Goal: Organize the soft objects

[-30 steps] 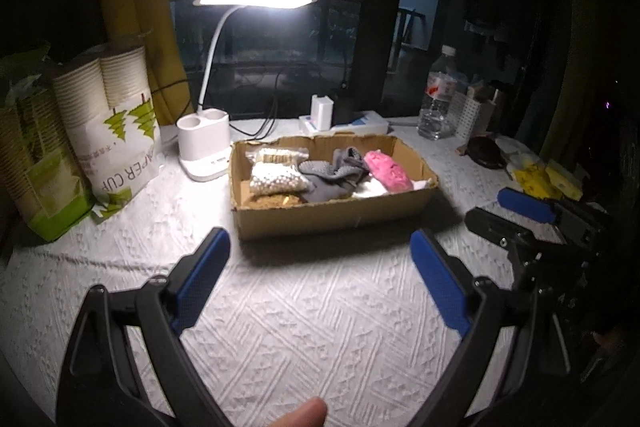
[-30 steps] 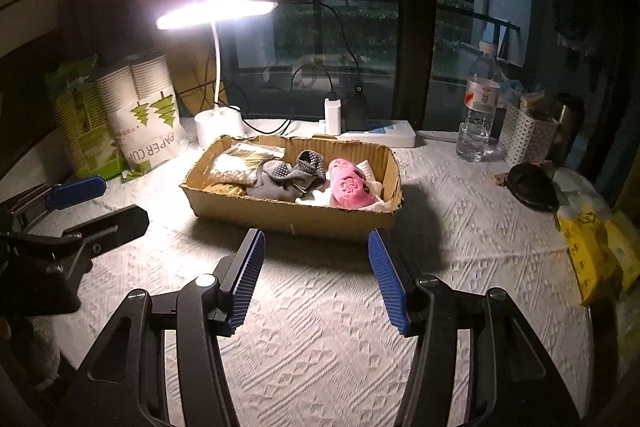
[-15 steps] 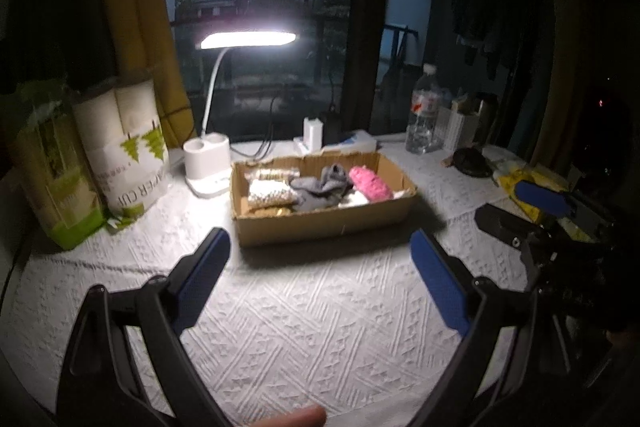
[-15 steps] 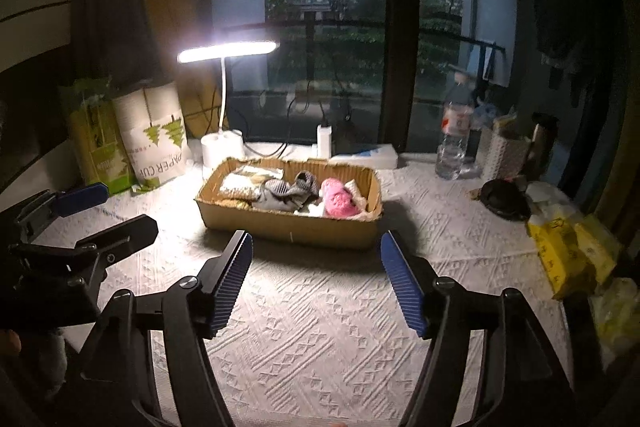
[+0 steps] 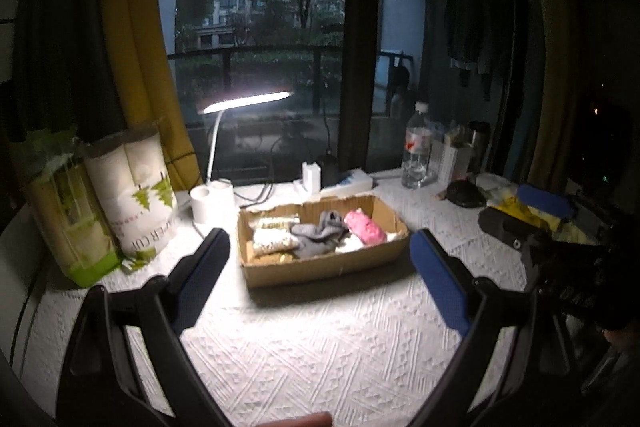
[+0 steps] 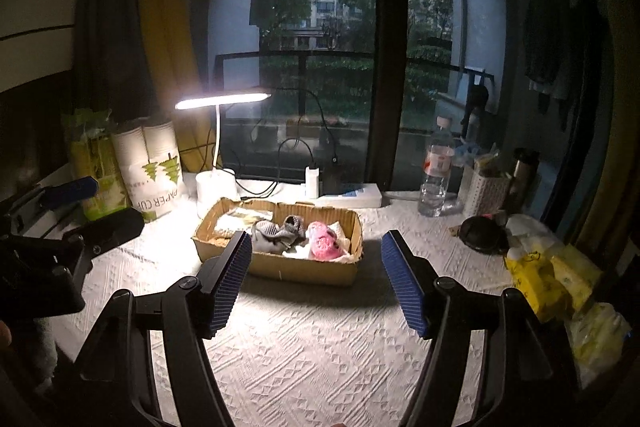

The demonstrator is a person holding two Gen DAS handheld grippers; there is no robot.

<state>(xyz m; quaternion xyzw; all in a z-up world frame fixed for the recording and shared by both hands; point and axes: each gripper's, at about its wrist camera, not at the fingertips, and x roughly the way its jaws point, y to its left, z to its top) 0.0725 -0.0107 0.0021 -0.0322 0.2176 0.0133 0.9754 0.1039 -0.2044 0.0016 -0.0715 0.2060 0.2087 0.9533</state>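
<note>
Nothing is held: the left gripper [image 5: 320, 267] is spread wide and empty, the right gripper [image 6: 316, 279] parted with nothing between its pads. Both are poised above the table [image 5: 320, 347], angled slightly down toward the box [image 5: 324, 267], well short of it. The soft things, a grey sock [image 6: 276, 233] and a pink toy [image 6: 324, 245], are already gathered inside the box. The step is judged a pause between placements; next, any stray soft item must be found and reached.
</note>
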